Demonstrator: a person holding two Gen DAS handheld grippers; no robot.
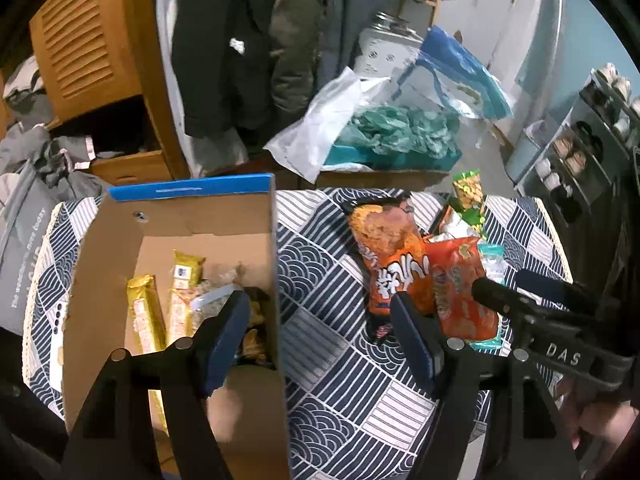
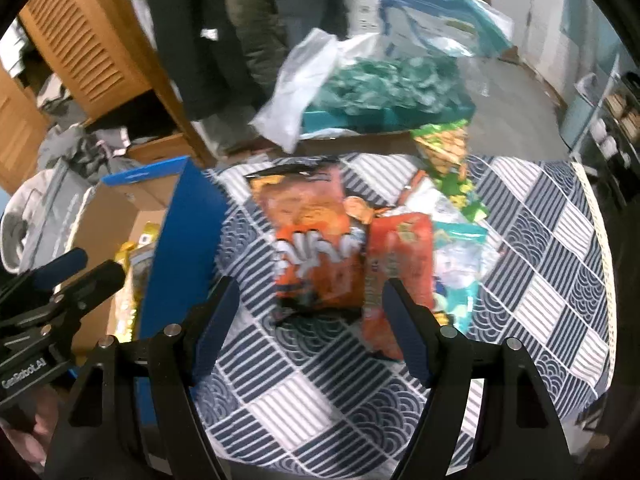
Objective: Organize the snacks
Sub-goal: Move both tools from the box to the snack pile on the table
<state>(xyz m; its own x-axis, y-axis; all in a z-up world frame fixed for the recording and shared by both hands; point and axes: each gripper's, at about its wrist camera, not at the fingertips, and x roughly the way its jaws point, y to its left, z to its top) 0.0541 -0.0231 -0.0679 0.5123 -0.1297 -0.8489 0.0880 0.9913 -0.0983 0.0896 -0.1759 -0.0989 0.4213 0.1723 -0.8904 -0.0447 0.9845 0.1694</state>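
Note:
A cardboard box [image 1: 176, 216] with a blue rim stands on the left of the patterned table and holds gold snack bars [image 1: 146, 312] and other packets. Its blue side also shows in the right wrist view [image 2: 180, 240]. A large orange snack bag [image 1: 384, 248] [image 2: 316, 240], a red-orange bag [image 1: 460, 288] [image 2: 400, 264], a pale teal packet [image 2: 456, 272] and a green packet [image 1: 468, 192] [image 2: 444, 152] lie on the cloth. My left gripper [image 1: 320, 328] is open and empty, straddling the box's right wall. My right gripper [image 2: 308, 320] is open and empty, above the orange bags.
The table wears a navy and white patterned cloth [image 2: 540, 272]. Behind it a box with white and teal plastic bags [image 1: 384, 132] sits by a wooden cabinet [image 1: 92, 52]. A shoe rack [image 1: 580, 148] stands at the right. Grey clothes [image 1: 48, 160] pile at the left.

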